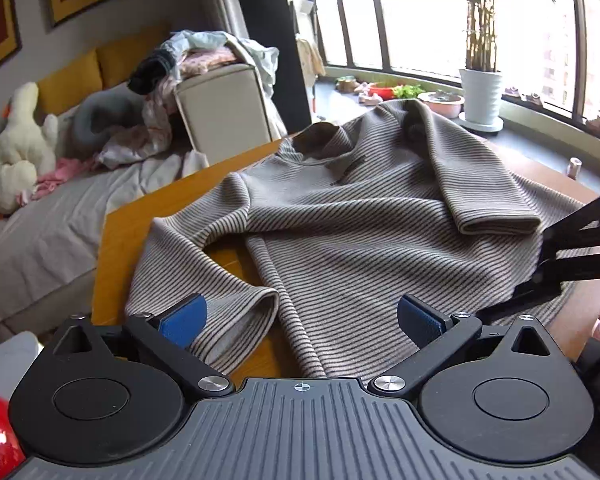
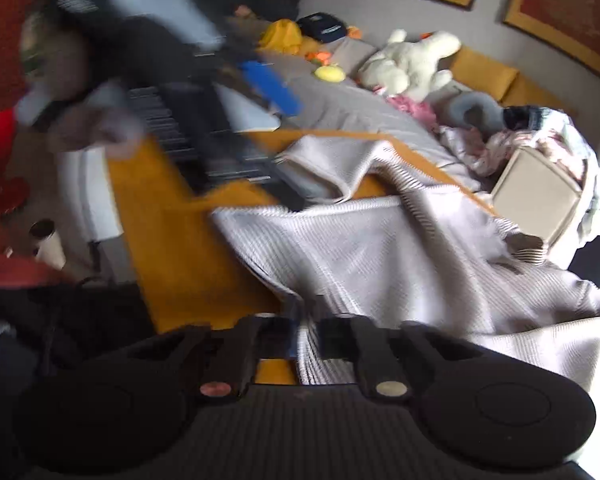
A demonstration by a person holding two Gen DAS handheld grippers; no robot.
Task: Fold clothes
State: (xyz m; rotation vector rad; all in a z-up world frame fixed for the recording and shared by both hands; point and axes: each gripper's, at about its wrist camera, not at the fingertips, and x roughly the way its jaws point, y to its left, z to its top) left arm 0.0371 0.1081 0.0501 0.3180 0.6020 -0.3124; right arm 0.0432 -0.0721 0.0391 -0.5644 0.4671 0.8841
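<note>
A striped knit sweater (image 1: 340,216) is lying spread across the wooden bench (image 1: 172,200), collar toward the window, with its far sleeve (image 1: 480,188) already folded over the chest and its near sleeve (image 1: 204,280) trailing toward the bench's left edge. The left tongs (image 1: 300,320) are hovering with their blue pads wide apart above the near sleeve's cuff and the hem — nothing is being gripped between them. The right tongs (image 2: 304,340) are standing drawn together on a fold of the sweater's hem at the right side; the right wrist view is heavily blurred, so how deep the bite goes cannot be told.

Risks from this position:

- The right tongs may be pinching only one layer of knit; a lift would then be peeling the front away from the back and bunching the body instead of folding it.
- With only one side held, any pull is likely to be dragging the whole garment across the smooth bench and undoing the folded far sleeve.
- The near sleeve is sitting close to the bench's edge — a sideways tug could be sliding it off.
- The left tongs, if closing where they are, could be catching the cuff and the hem together.
</note>
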